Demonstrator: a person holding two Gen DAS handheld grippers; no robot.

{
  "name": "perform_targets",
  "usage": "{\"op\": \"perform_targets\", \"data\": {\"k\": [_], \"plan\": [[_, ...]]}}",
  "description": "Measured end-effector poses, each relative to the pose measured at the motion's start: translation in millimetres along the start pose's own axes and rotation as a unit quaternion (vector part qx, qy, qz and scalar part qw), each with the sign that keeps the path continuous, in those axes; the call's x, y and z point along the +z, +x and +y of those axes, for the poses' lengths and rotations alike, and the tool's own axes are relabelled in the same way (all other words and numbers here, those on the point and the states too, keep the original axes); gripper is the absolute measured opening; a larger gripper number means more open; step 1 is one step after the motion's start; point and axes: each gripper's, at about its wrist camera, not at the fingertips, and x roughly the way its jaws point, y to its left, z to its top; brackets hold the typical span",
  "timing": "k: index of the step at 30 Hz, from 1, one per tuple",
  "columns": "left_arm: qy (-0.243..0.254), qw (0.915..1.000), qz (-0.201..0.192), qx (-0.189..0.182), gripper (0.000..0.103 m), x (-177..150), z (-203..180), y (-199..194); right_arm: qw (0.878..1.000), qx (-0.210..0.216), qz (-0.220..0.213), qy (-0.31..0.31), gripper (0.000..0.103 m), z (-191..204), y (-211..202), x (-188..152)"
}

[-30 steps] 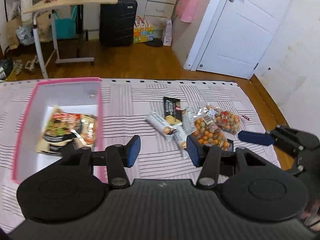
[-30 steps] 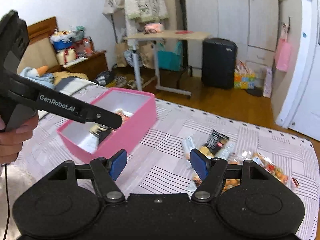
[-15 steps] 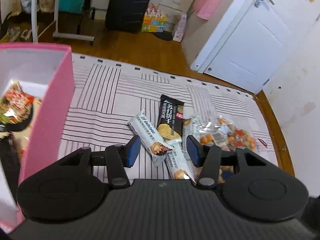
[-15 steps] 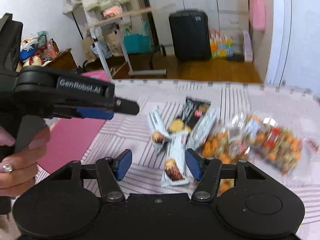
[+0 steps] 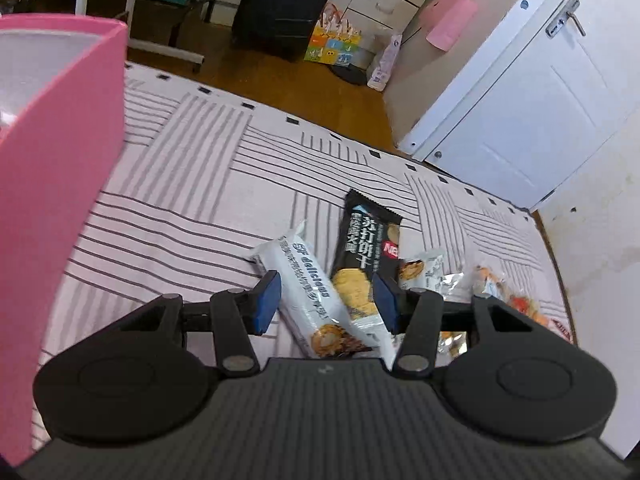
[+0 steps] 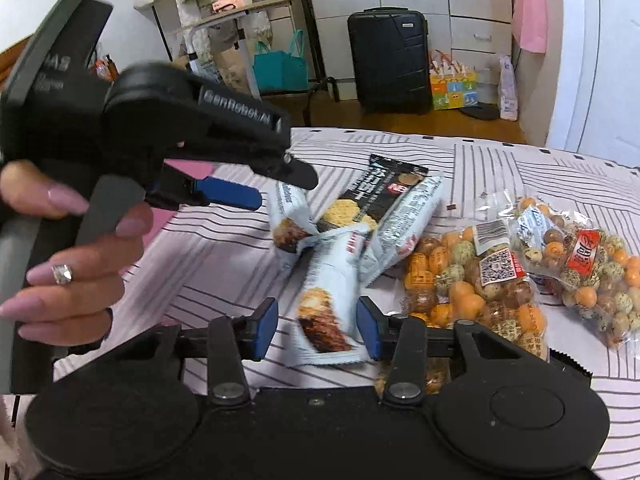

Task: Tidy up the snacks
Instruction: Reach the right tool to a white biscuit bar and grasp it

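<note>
White wafer pack (image 6: pixel 326 312) sits between your right tool (image 6: pixel 317 326), whose jaws are closing for pickup; your left tool (image 5: pixel 326 300) stands open, straddling another white pack (image 5: pixel 310 296) for its own grab.

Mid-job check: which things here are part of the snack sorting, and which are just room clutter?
Job: white bars, black biscuit pack, nut bags, pink box.
Clutter: suitcase, teal bag, pink bag, door.
</note>
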Motion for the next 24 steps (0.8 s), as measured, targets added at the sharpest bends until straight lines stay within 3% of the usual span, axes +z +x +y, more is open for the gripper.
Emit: {"op": "perform_targets", "data": {"k": [7,12,17,24], "plan": [[0.039,0.9972,0.017,0.062,0.052,-4.6,-9.8,18.4,0.999,-0.012,0.005,-0.034,0.045,4.4,13.6,-4.5],[0.046,0.996,0.011,0.076,0.053,-12.1,-5.8,25.6,0.998,-0.013,-0.024,-0.051,0.047,3.8,15.1,-12.2],[0.05,0.9958,-0.006,0.077,0.052,-18.0,-5.1,24.0,0.999,-0.026,-0.015,-0.045,0.039,7.0,9.7,-12.3],[0.02,0.9969,-0.001,0.076,0.033,-17.8,0.0,19.4,0.999,-0.028,0.009,-0.027,0.039,7.6,9.9,-12.1]]}}
